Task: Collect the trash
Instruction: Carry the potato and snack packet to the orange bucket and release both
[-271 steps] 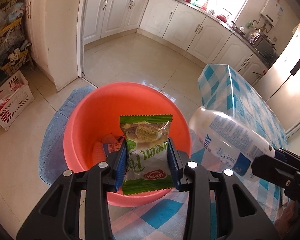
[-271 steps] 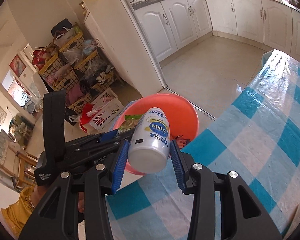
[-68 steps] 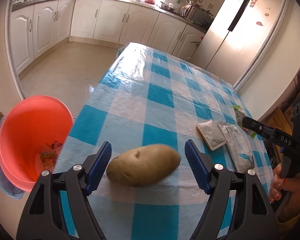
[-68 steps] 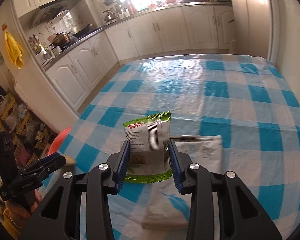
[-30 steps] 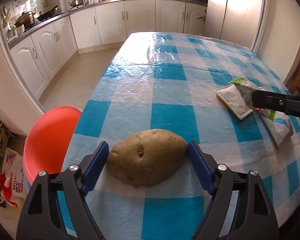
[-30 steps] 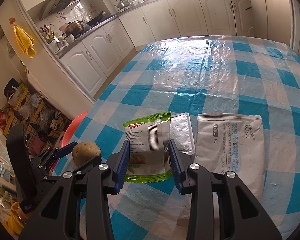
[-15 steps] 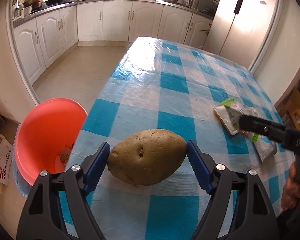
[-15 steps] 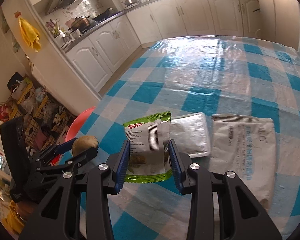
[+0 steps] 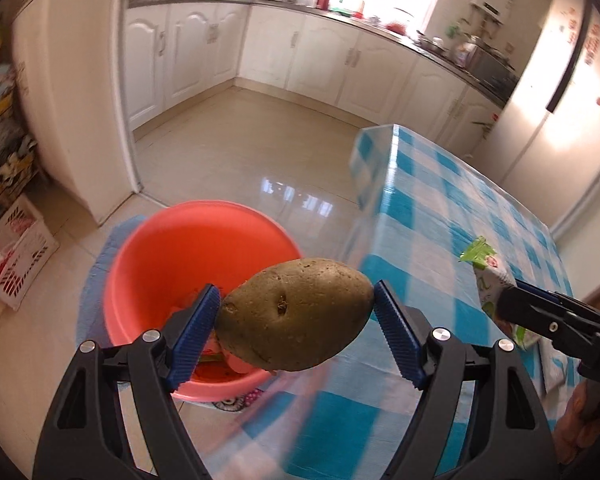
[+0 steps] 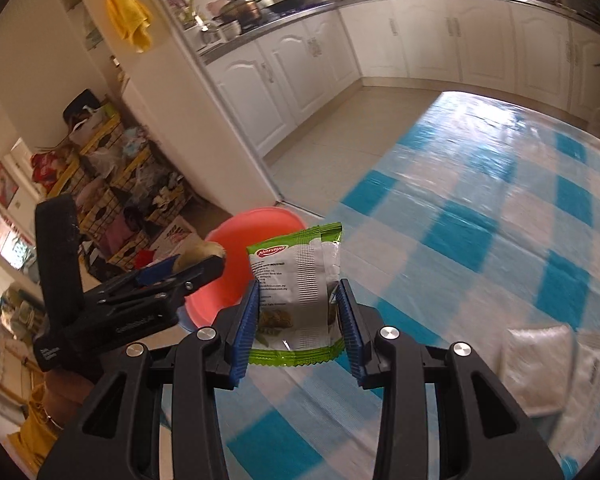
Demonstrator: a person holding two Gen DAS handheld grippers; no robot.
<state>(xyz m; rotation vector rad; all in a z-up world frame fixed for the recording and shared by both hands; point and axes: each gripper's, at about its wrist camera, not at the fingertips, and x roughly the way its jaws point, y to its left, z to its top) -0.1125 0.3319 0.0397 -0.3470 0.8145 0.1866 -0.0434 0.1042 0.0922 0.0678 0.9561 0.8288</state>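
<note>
Left gripper (image 9: 298, 330) is clamped on potato (image 9: 296, 326), right gripper (image 10: 298, 326) on snack packet (image 10: 296, 280), both carried towards the red basin (image 9: 156, 252) for dumping.

Sunlit kitchen: white cabinets (image 9: 312, 52) line the walls, glossy beige floor tiles (image 9: 236, 152), cluttered yellow shelves (image 10: 112, 184).
</note>
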